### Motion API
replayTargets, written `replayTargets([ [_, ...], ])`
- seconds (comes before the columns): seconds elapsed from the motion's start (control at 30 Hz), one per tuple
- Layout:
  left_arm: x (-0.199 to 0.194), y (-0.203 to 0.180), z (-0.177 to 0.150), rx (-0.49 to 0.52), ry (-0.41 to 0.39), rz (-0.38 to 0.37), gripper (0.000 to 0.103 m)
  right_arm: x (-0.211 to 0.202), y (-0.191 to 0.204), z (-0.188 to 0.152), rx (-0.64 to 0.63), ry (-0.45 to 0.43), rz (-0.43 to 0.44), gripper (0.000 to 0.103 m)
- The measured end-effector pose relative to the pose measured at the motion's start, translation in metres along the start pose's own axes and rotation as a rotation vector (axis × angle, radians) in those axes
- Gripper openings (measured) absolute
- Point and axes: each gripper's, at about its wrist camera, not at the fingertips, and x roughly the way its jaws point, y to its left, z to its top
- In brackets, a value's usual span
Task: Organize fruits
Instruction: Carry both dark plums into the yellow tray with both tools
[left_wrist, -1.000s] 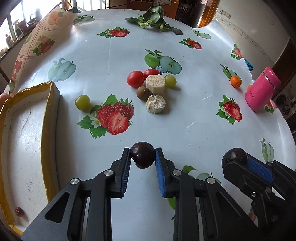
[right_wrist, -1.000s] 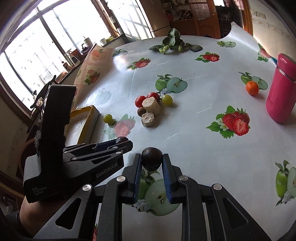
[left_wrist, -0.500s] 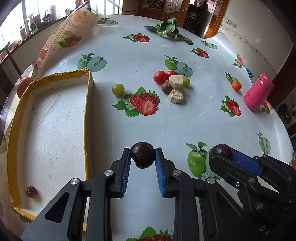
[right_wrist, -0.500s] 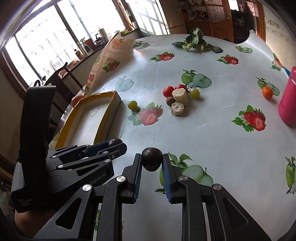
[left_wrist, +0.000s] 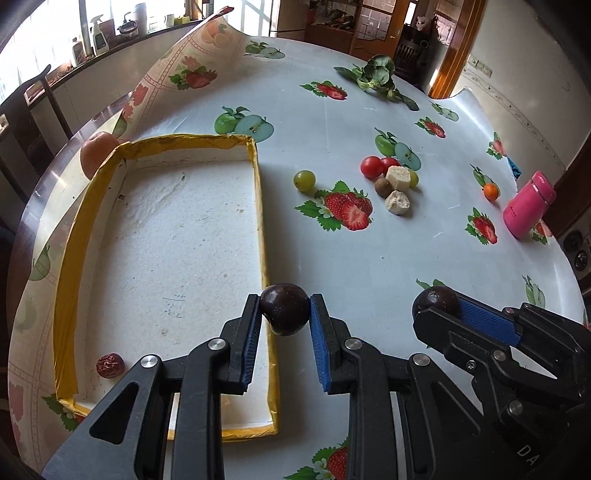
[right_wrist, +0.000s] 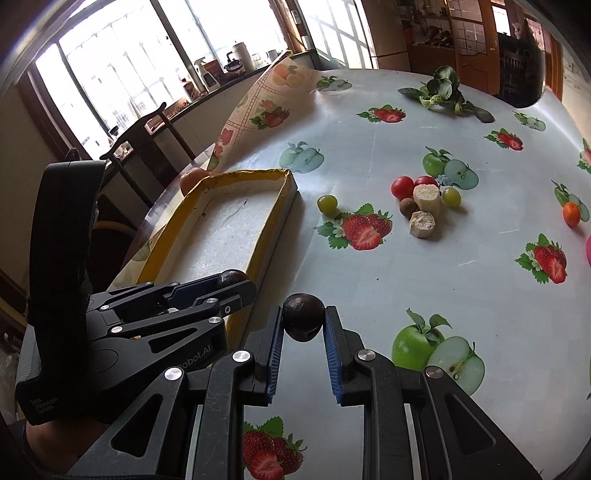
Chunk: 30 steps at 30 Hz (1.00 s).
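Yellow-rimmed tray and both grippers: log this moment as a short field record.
left gripper: shut on dark plum, above tray's near-right rim
right gripper: shut on second dark plum, over tablecloth
tray: one small red date in its near-left corner
loose on cloth: green grape, tomatoes, orange
bystander: pink bottle

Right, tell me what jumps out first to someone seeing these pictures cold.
Two dark round fruits, one clamped in the left gripper at the yellow-rimmed tray's near edge, one in the right gripper beside it. Next, the cluster of red tomatoes, a green grape and pale chunks mid-table. Last, a pink bottle far right.
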Motion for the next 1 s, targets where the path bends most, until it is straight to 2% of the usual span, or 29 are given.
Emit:
replayTargets([
  [0.57, 0.002, 0.076, -0.008, -0.119, 0.014, 0.085, 0.023, 0.043, 0.066, 0.021, -0.113, 0.052, 0.098, 0.022],
  [1.0, 0.022, 0.115, -0.015, -0.176, 0.067, 0.128, 0.024, 0.100, 0.093, 0.021, -0.169, 0.168, 0.157, 0.022],
])
